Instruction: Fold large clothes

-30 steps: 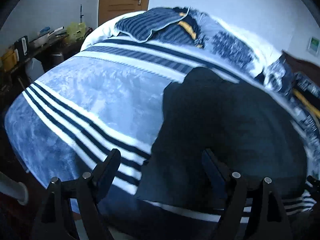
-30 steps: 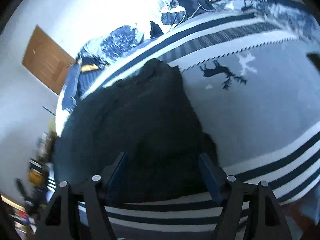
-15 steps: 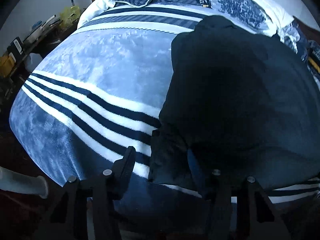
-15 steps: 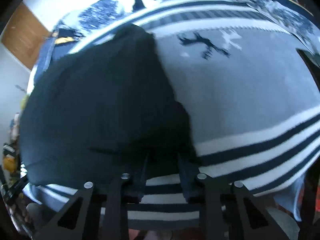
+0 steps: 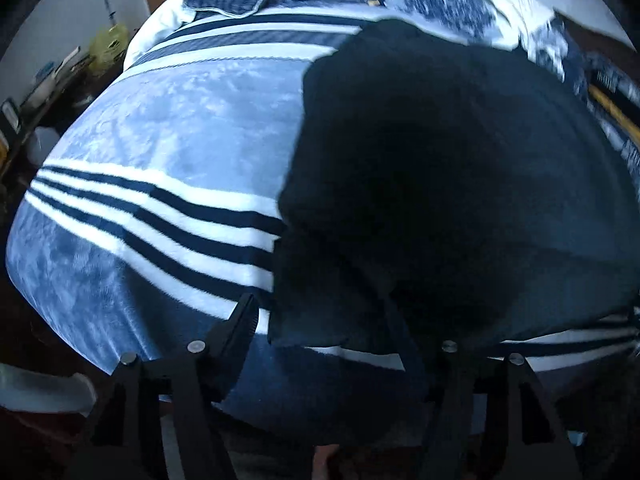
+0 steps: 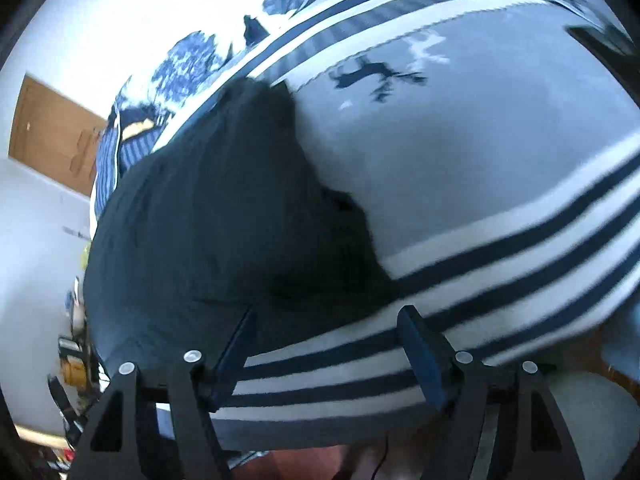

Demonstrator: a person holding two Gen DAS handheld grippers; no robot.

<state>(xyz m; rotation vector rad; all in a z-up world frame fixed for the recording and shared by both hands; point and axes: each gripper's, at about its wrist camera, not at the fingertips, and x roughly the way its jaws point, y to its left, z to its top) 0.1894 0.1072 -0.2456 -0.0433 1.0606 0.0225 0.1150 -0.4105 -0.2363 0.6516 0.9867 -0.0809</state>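
Since half a second ago both grippers have spread apart. Left gripper (image 5: 326, 320): jaws wide, straddling the near corner of the dark garment (image 5: 440, 184), apparently gripping nothing. Right gripper (image 6: 326, 334): wide open, empty. Garment lies on the striped blanket (image 6: 460, 168) covering the bed.

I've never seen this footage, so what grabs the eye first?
A big dark garment sprawls across the striped blanket. In the right wrist view a reindeer print marks the blanket beyond it. Both tools, left tool and right tool, gape open at the garment's near edge.
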